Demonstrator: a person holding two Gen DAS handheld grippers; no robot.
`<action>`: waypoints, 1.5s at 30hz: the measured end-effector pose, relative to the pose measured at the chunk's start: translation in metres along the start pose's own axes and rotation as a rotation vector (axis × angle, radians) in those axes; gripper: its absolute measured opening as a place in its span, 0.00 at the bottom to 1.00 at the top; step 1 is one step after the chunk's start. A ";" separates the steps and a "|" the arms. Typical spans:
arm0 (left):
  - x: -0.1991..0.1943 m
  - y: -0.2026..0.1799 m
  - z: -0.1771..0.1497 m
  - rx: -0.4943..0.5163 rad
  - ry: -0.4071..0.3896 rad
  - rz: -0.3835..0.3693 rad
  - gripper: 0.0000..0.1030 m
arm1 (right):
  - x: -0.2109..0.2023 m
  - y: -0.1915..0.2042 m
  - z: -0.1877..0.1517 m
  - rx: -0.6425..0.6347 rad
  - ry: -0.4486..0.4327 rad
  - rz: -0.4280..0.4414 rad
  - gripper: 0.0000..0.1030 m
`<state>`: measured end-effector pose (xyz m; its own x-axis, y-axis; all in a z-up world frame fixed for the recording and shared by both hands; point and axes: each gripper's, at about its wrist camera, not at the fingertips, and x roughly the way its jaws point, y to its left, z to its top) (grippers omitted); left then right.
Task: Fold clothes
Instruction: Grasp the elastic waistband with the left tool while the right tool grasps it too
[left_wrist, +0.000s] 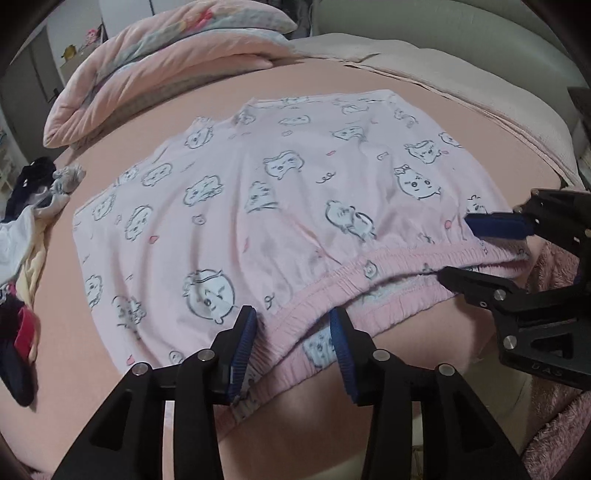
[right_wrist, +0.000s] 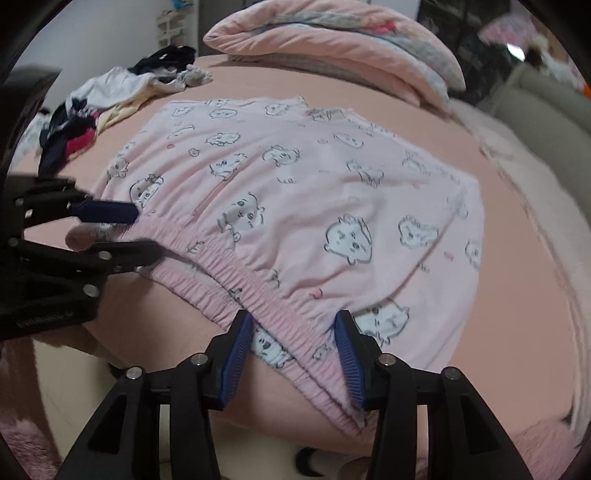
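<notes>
A pair of pink pyjama shorts (left_wrist: 266, 206) printed with cartoon faces lies spread flat on the bed (left_wrist: 155, 122), its elastic waistband (left_wrist: 369, 284) at the near edge of the mattress and the leg openings pointing away toward 12 o'clock. The waistband is the long axis that matters here — it runs from 9 to 3 o'clock straight across in front of both tools.

The left gripper (left_wrist: 293, 349) sits at the left-hand end of the waistband, fingers spread, with the band's edge passing between the blue pads but not pinched. The right gripper (right_wrist: 293, 350) is at the right-hand end, spread the same way, straddling the elastic and a bit of the inside fabric. In the left view it shows at 3 o'clock, one finger above the cloth and one under the band.

So each tool stands at its own corner, and neither is nearer the middle. This fits either a grasp about to close on the waistband or a release after laying the garment out flat — I can't tell which.

A heap of other clothes (right_wrist: 110, 107) lies well apart at 10 o'clock, and a folded quilt (right_wrist: 332, 48) at 12.
</notes>
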<state>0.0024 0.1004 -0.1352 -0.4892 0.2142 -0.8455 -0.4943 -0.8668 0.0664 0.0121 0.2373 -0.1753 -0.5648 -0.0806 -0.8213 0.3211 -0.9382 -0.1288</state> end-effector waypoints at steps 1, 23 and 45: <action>0.001 0.003 0.001 -0.016 0.003 -0.017 0.08 | 0.003 -0.001 0.002 0.003 0.001 0.002 0.45; -0.031 -0.007 -0.005 0.002 -0.046 -0.082 0.04 | -0.029 -0.018 -0.013 0.099 0.003 0.005 0.11; -0.029 0.104 -0.048 -0.560 0.045 -0.044 0.30 | 0.004 -0.068 -0.013 0.361 0.113 -0.012 0.45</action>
<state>-0.0006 -0.0174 -0.1289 -0.4391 0.2470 -0.8638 -0.0510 -0.9668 -0.2505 -0.0018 0.3055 -0.1769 -0.4729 -0.0496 -0.8797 0.0146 -0.9987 0.0485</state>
